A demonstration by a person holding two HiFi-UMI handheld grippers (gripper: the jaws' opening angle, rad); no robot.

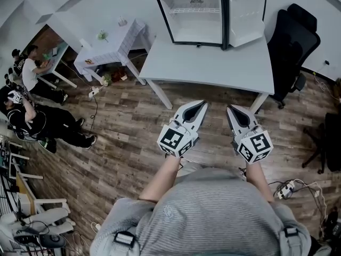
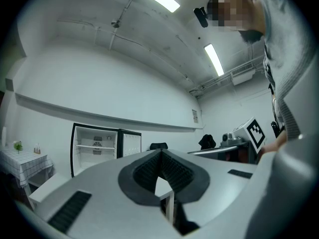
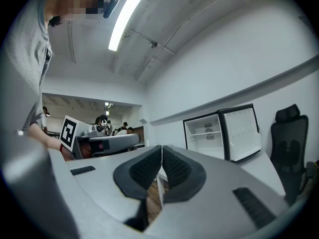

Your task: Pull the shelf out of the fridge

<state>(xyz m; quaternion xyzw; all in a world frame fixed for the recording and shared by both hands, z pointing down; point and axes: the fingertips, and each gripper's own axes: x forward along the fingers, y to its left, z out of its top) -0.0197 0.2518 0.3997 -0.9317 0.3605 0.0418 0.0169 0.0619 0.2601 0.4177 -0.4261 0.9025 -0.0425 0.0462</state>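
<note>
A small black fridge (image 1: 194, 17) stands on the far side of a pale table (image 1: 213, 63), its door (image 1: 245, 15) swung open to the right. A white wire shelf (image 1: 191, 10) sits high inside it. Both grippers hang close to my body, well short of the table. My left gripper (image 1: 204, 103) is shut and empty, and so is my right gripper (image 1: 229, 108). The left gripper view shows shut jaws with the gripper (image 2: 160, 153) aimed at the distant fridge (image 2: 94, 151) and shelf (image 2: 95, 146). In the right gripper view the gripper (image 3: 162, 148) is shut, with the fridge (image 3: 207, 133) far off.
A black office chair (image 1: 293, 41) stands right of the table. A small table with a checked cloth (image 1: 112, 44) is at the left back. People sit on the floor and at a desk at far left (image 1: 32, 116). A power strip with cables (image 1: 285, 188) lies on the wooden floor.
</note>
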